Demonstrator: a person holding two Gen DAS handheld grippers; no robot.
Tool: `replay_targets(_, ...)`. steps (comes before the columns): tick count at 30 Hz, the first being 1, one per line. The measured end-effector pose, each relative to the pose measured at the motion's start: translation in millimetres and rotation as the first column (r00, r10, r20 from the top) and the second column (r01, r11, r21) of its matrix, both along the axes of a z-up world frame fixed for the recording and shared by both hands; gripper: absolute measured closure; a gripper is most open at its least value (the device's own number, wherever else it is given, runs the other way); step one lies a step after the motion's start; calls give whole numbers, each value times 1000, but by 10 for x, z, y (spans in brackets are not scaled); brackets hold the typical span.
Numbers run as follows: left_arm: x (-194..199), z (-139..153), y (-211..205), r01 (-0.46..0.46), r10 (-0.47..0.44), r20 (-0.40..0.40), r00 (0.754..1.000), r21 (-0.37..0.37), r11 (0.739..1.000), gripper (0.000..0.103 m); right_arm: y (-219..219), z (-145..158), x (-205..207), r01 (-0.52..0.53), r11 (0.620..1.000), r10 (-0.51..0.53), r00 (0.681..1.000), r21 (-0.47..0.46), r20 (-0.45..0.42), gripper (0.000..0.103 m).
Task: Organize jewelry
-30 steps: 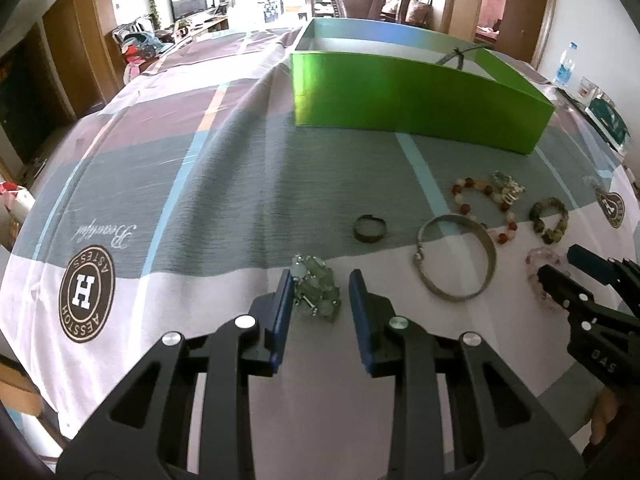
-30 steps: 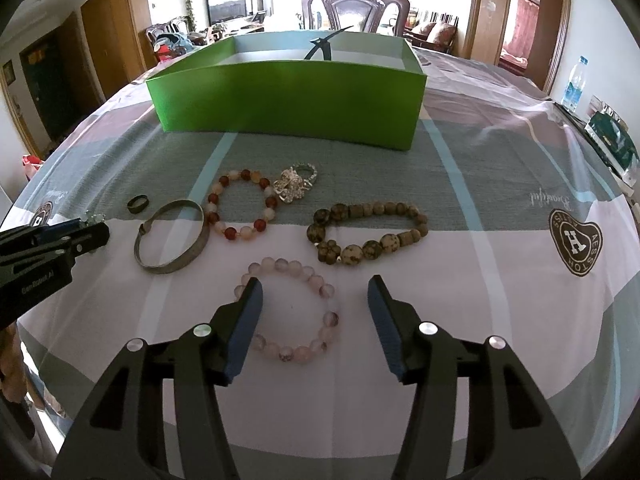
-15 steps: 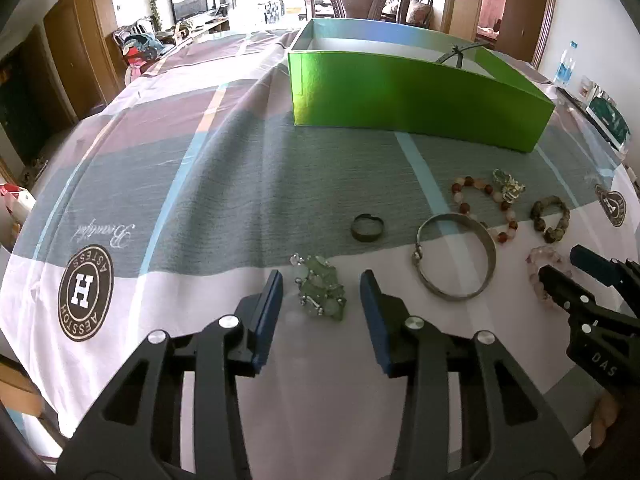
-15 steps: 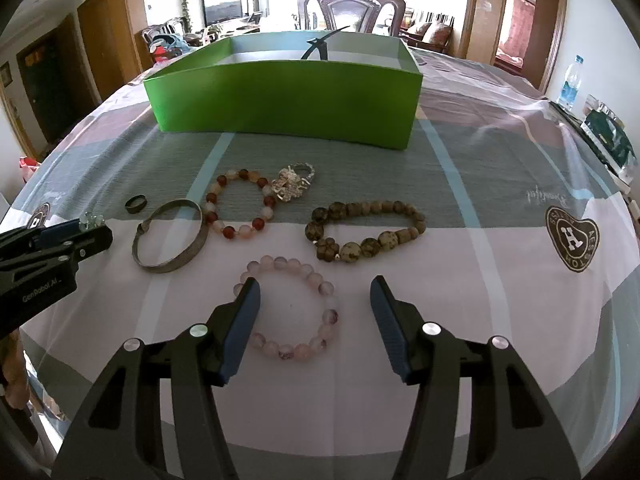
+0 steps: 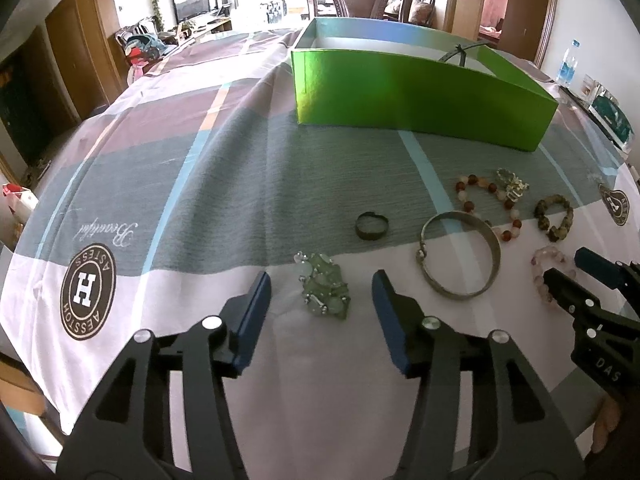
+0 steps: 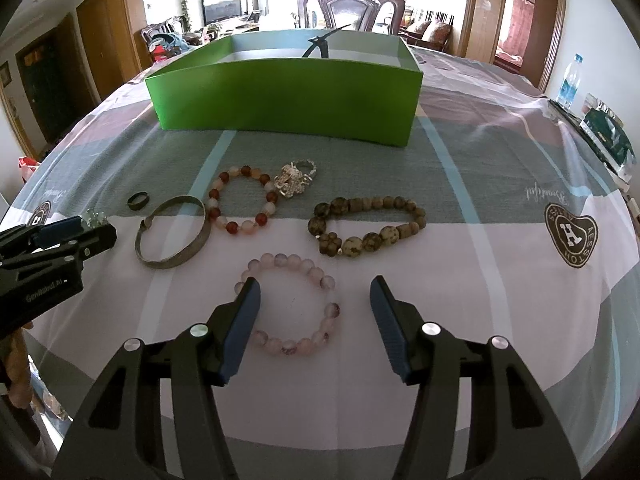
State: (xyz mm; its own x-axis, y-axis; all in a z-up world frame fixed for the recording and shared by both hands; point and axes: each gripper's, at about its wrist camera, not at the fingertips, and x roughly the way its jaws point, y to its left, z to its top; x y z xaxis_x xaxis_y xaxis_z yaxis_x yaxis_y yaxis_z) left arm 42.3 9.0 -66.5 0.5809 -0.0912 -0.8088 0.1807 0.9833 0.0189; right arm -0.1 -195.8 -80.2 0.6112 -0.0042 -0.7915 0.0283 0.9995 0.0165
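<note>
Left wrist, faceted green bracelet (image 5: 324,289), smooth metal bangle (image 5: 460,256)

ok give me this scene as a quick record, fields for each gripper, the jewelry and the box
left gripper: open, jaws either side of the green bead piece
right gripper: open, jaws around the pink bracelet
on cloth: ring, bangle, red bracelet, crystal piece, brown bracelet
box: green, open, behind the jewelry
held: nothing
</note>
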Motion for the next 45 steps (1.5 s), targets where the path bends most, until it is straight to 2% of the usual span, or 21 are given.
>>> replay_targets(24,2,-8,-22,-2,2,4,1000,8,1000,36,-4,7,-17,-4,1000,4,1000,-1,8,46)
replay_targets(33,7,-13,-48,0,0,5,1000,13,1000,35,2,9,-15,-7,1000,7,1000,-2,6,46)
replay_targets(36,13,-17,-58,-1,1,7,1000,20,1000,31,7,16,-12,-7,1000,7,1000,-3,6,46)
replay_targets(45,32,-24,-98,4,-4,7,1000,23,1000,27,10,20,-13,-7,1000,7,1000,-4,6,46)
